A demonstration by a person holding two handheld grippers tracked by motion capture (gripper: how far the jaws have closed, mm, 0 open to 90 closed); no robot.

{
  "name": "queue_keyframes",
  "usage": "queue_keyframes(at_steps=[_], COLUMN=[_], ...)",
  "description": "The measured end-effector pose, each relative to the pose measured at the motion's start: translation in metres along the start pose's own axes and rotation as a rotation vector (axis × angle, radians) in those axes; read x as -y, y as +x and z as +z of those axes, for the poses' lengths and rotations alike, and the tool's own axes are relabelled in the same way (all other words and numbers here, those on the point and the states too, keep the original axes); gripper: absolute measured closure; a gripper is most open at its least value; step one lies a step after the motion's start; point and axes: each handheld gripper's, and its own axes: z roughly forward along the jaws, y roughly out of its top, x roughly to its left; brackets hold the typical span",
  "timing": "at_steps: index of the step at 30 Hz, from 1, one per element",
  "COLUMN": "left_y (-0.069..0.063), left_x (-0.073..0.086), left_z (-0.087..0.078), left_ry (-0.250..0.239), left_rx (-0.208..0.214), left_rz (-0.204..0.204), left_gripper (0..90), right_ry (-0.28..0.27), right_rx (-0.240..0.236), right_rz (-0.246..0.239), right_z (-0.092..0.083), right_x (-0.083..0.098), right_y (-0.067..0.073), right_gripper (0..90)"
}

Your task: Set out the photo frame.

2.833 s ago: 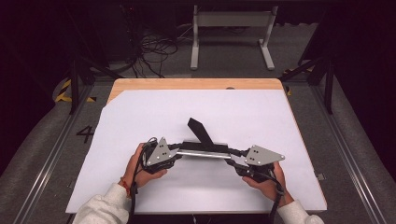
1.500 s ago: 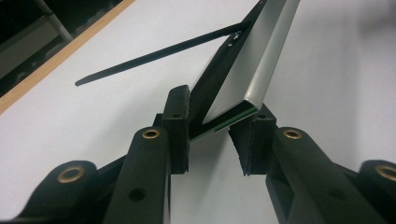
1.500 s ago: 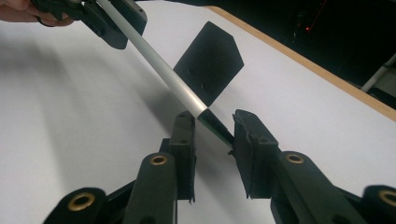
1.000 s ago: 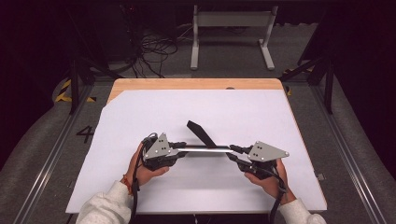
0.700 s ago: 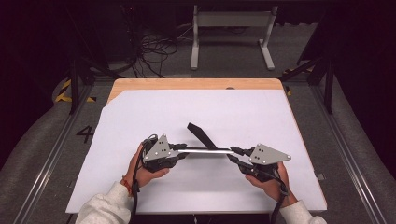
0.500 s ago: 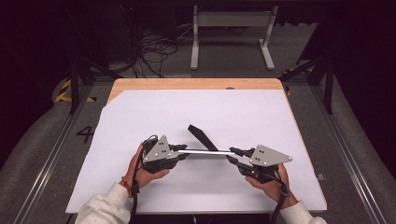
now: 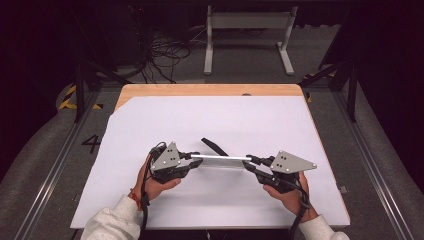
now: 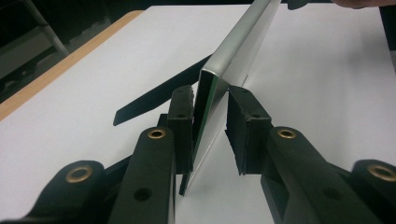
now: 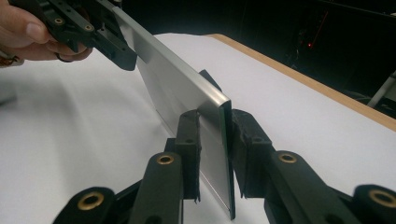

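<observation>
Nearest to me, 2 forearms in light sleeves come up from the bottom edge of the high view, each hand wrapped around a gripper. The left gripper [image 7: 192, 159] and the right gripper [image 7: 250, 162] face each other over the front half of the tabletop [image 7: 150, 115], well apart, with a flat silver panel [image 7: 220, 158] stretched between them.

In the left gripper view, my own jaws straddle the near end of the silver panel [image 8: 210, 107], which stands on edge. The left pad lies against its face; the right pad sits just beside the other face, and I cannot tell for certain that it touches. These jaws have just been closing on that end. The panel runs away from me toward the far gripper at the top edge of that view.

In the right gripper view, the same panel [image 9: 187, 93] stands upright on its long edge between my jaws, both pads close against its 2 faces. These jaws have also just been closing, with the panel's end between them. Farther along, the left gripper [image 9: 126, 58] clamps the opposite end, with a hand [image 9: 28, 35] behind it.

Just behind the panel, a black strap [image 7: 214, 146] lies flat on the white sheet, angled away from me. Beyond it, the wooden rim [image 7: 210, 90] of the tabletop shows.
</observation>
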Motion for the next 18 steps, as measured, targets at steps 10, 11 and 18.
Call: queue_keyframes(at_steps=[10,11,18], left_y=[0.0046,0.0049,0.0093], left_x=[0.0016,0.0019,0.0044], left_z=[0.0032,0.0038,0.0070], left_ry=[-0.025,-0.032,-0.058], left_rx=[-0.015,-0.017,-0.027], left_rz=[-0.029,-0.035,-0.070], left_gripper=[71.9,71.9,71.2], right_ry=[-0.014,-0.018,-0.042], right_rx=[0.016,0.015,0.024], right_rz=[0.017,0.022,0.057], right_z=[0.0033,0.0039,0.0072], right_x=[0.0006,0.0008,0.0021], right_y=[-0.0051,-0.0060,-0.0103], right_gripper=[75.1,75.2,75.1])
